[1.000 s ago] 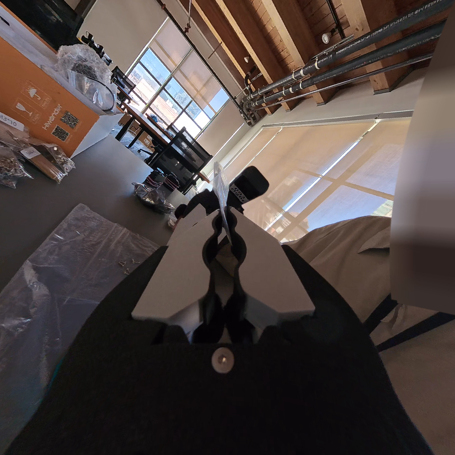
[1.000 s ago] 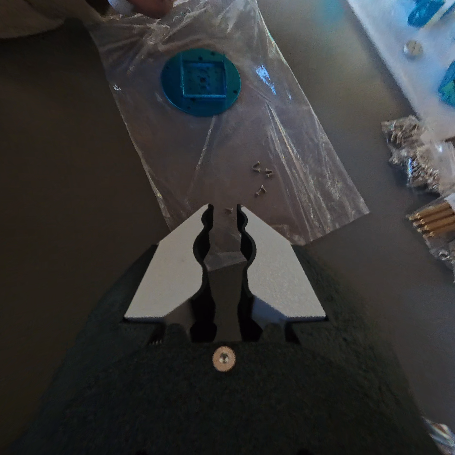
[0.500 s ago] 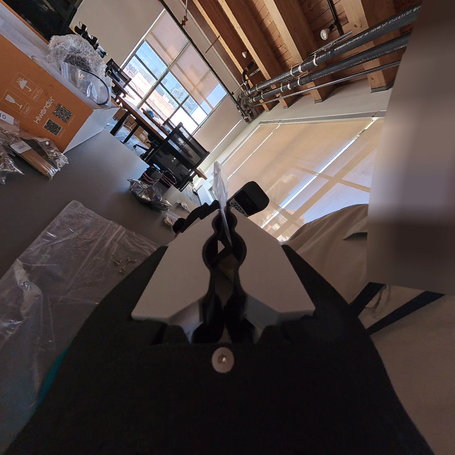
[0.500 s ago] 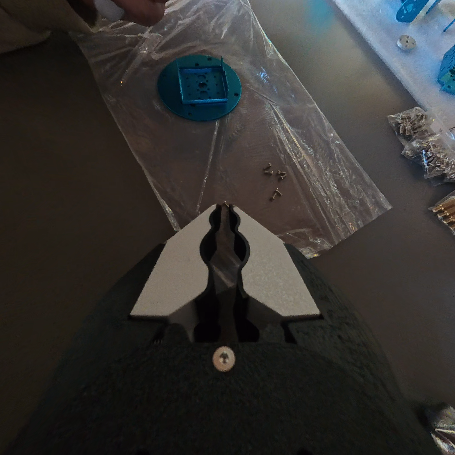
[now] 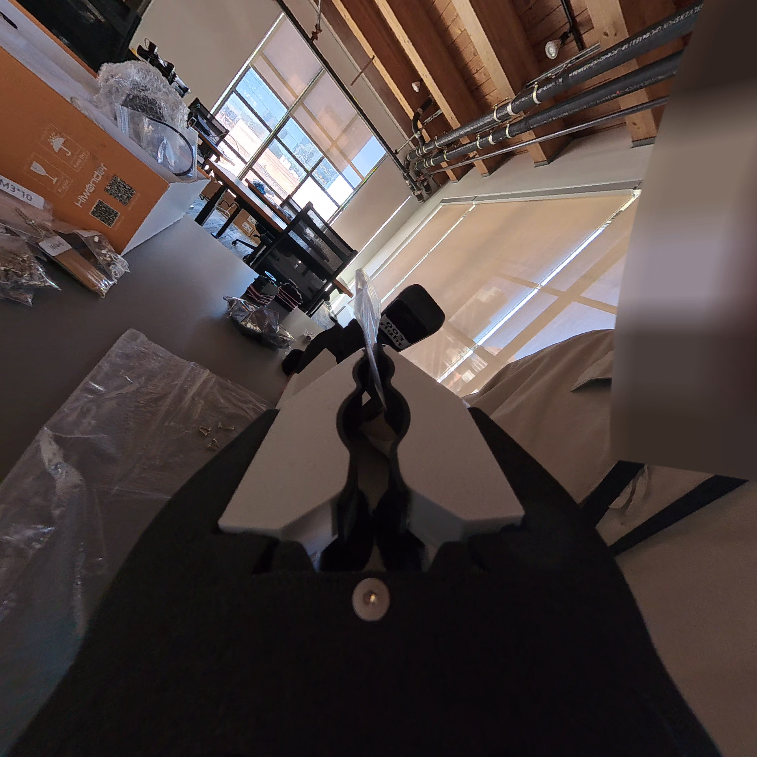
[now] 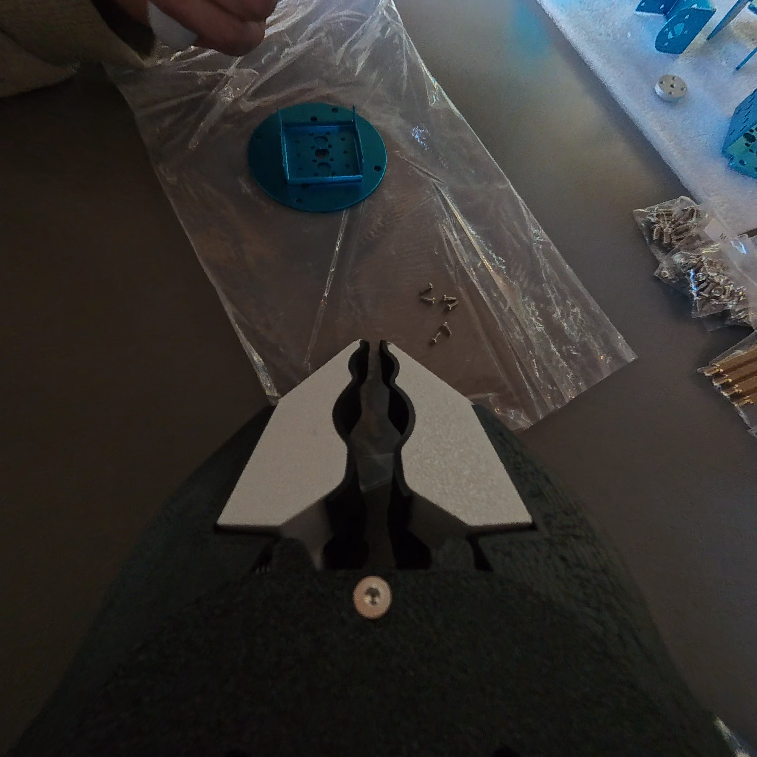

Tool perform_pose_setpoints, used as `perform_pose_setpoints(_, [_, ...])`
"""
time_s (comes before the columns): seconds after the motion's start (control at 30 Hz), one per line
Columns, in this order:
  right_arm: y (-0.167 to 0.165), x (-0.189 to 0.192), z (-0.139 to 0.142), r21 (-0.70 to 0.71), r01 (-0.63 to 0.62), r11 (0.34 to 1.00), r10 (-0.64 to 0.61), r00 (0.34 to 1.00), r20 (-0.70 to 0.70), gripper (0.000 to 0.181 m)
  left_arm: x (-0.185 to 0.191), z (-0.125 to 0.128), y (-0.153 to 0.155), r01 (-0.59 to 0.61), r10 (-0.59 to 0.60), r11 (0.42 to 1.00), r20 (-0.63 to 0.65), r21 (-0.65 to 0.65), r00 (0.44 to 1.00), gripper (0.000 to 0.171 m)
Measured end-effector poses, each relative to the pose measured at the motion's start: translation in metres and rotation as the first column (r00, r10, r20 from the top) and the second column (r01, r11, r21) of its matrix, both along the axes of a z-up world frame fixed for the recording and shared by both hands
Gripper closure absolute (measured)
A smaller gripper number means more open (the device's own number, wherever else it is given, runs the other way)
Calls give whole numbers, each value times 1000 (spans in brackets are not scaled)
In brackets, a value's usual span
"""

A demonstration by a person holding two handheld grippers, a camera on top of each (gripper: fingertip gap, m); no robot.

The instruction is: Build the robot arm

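**Here, both tongs pinched nearly closed over a cluttered bench**

Around the work lie a clear plastic sheet (image 6: 430,254) spread on the grey bench (image 6: 102,307), a blue round plate (image 6: 317,157) carrying a square bracket, and a few loose screws (image 6: 438,311) just ahead and right of the right tongs (image 6: 370,342). Bags of screws (image 6: 696,262) and brass standoffs (image 6: 733,381) sit at the right edge, more blue parts (image 6: 676,24) on a white pad beyond. A hand (image 6: 229,20) holds the sheet's far end.

The right tongs point along the sheet toward the plate, their tips drawn to a narrow slit; whether a screw is caught there I cannot tell.

The left tongs (image 5: 375,352) are tilted up toward windows and ceiling pipes, closed on a thin clear plastic strip (image 5: 368,311) whose long axis runs forward out of the tips. The other tool's black body (image 5: 409,317), bearing a small label, shows just behind.

An orange box (image 5: 61,164) with printed handling symbols, codes and lettering stands at left, bagged hardware (image 5: 24,266) with white labels before it.
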State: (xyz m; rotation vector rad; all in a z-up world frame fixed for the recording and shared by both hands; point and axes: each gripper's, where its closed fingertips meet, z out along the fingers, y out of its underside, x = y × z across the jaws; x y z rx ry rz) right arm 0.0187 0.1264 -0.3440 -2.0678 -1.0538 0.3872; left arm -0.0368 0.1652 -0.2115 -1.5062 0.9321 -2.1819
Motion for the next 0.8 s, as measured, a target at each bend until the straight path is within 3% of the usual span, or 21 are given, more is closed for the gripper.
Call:
perform_pose_setpoints(0.37, [4,2,-4,-4,8,1000,-8,1000,21,173,1,0,-3,16,-16,1000,3,-5,1000,171])
perform_pose_setpoints(0.63, [4,2,-3,9,-1,1000,1,1000,32,181,2,-2,-2,14,-14,1000,-3,-8,1000,171])
perform_pose_setpoints(0.8, [7,-4,14,13,-1,1000,2,997,-78,181,1,0,0,15,-14,999,23,-48,1000,171])
